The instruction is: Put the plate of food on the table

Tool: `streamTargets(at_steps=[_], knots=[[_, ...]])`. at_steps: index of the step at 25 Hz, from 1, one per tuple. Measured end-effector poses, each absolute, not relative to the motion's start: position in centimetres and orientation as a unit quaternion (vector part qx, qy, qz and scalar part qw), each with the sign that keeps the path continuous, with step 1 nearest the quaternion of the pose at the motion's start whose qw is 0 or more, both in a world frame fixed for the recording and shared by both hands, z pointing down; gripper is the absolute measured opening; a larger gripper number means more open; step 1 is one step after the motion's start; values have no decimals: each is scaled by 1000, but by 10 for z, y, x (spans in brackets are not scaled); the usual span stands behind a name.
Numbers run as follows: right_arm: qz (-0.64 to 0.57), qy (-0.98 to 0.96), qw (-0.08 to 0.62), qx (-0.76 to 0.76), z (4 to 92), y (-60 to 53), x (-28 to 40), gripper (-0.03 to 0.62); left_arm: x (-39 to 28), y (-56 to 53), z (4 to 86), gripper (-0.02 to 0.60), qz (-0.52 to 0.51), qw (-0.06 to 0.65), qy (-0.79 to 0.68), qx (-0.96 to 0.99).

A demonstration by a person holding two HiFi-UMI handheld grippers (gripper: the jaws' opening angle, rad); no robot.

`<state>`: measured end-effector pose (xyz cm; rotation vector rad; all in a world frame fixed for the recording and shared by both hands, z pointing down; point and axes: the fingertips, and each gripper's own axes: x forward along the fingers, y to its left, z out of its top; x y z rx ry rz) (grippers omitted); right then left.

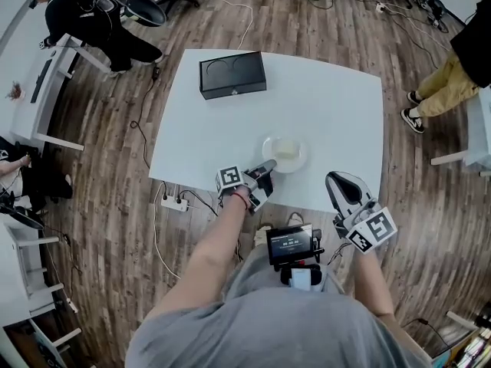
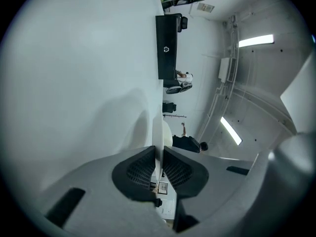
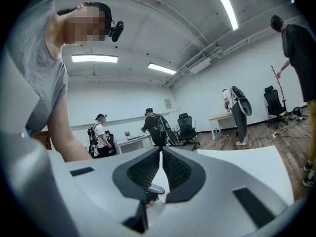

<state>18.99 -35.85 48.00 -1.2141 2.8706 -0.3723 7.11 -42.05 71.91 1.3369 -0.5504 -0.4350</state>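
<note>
White bench [image 1: 330,106] on wood floor [image 1: 115,205]. Left tongs [image 1: 268,167] clenched on the rim of the plate [image 1: 285,159]. Plate sits at the bench's near edge with pale food [image 1: 285,147] on it. Right tongs [image 1: 338,178] pressed together, empty, near same edge. Black box [image 1: 232,74] at far side.

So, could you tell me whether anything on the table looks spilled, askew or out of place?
Nothing stands out. The plate looks level near the front of the table, the food on it, the left gripper shut on its rim. The black box sits closed farther back.
</note>
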Motion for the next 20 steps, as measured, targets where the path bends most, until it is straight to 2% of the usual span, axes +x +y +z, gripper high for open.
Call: streamTargets(at_steps=[16, 20], knots=[[-124, 905, -7, -406, 490, -362, 202, 34, 65, -421, 748, 46, -112, 718, -313, 611], [-129, 903, -20, -408, 502, -361, 206, 34, 70, -418, 748, 102, -75, 707, -332, 620]])
